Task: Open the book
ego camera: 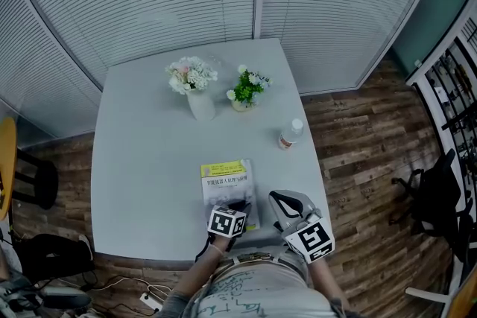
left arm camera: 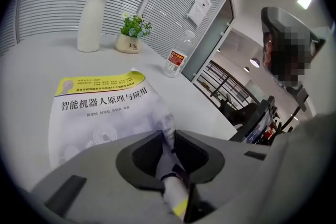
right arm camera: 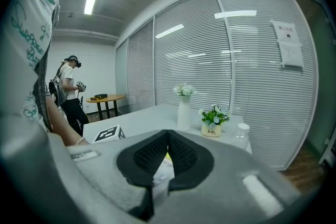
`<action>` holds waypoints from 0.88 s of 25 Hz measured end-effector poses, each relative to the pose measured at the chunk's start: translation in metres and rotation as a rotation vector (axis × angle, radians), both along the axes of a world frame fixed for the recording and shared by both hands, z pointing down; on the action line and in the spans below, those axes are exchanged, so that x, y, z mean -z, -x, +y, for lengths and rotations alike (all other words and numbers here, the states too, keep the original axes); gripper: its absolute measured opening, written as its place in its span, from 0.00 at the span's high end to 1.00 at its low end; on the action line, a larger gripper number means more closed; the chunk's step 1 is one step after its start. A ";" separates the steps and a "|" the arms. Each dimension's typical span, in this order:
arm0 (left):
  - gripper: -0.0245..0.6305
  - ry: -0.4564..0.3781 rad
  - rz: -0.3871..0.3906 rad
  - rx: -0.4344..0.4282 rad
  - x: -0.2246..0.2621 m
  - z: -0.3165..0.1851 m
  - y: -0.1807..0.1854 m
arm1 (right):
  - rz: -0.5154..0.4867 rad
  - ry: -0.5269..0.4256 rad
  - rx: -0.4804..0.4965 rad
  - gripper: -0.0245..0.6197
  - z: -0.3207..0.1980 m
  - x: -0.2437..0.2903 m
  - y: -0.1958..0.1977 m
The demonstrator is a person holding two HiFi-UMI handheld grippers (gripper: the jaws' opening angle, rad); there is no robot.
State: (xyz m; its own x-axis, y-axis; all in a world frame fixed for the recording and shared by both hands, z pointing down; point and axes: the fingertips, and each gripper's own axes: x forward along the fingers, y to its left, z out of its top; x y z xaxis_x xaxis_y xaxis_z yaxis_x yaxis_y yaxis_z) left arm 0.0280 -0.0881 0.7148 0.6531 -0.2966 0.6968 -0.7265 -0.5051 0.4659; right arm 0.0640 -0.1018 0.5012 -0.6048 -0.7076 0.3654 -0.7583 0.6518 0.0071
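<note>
Book [ego camera: 223, 179] pinched by L gripper [left arm camera: 170, 135]; R gripper [right arm camera: 168, 134] fingers [right arm camera: 186, 157] closed, empty; vase [ego camera: 201, 105] holds flowers [ego camera: 191, 74].

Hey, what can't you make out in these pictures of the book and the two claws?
Book, near edge: head view, covered by the left claw.
Cover alone or pages too in that pinch: left gripper view, hidden between the jaws.
Bottle label print: too small in every view.
Book in the right gripper view: mostly behind the right claw.
</note>
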 end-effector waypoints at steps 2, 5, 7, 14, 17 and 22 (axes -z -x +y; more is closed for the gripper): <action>0.86 -0.001 0.011 0.010 0.003 0.001 0.002 | 0.001 0.001 -0.006 0.96 0.001 0.000 0.000; 0.87 -0.002 0.030 0.028 0.009 0.002 0.005 | 0.002 -0.010 -0.014 0.96 0.003 0.001 0.000; 0.87 0.000 0.047 0.042 0.012 0.002 0.009 | 0.001 -0.005 -0.013 0.96 0.003 0.001 0.003; 0.88 -0.008 0.083 0.068 0.019 0.003 0.019 | 0.010 -0.003 -0.009 0.96 0.007 0.001 0.013; 0.88 -0.011 0.091 0.073 0.021 0.003 0.024 | 0.007 0.006 -0.002 0.96 0.010 0.002 0.020; 0.88 -0.024 0.098 0.095 0.023 0.004 0.034 | 0.022 -0.002 -0.005 0.96 0.012 0.001 0.027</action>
State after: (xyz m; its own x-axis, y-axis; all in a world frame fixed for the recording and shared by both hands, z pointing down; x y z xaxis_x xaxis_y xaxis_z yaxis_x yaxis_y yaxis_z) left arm -0.0064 -0.0846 0.6917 0.6860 -0.3764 0.6227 -0.7231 -0.4477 0.5260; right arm 0.0373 -0.0900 0.5005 -0.5932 -0.7112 0.3772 -0.7610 0.6482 0.0253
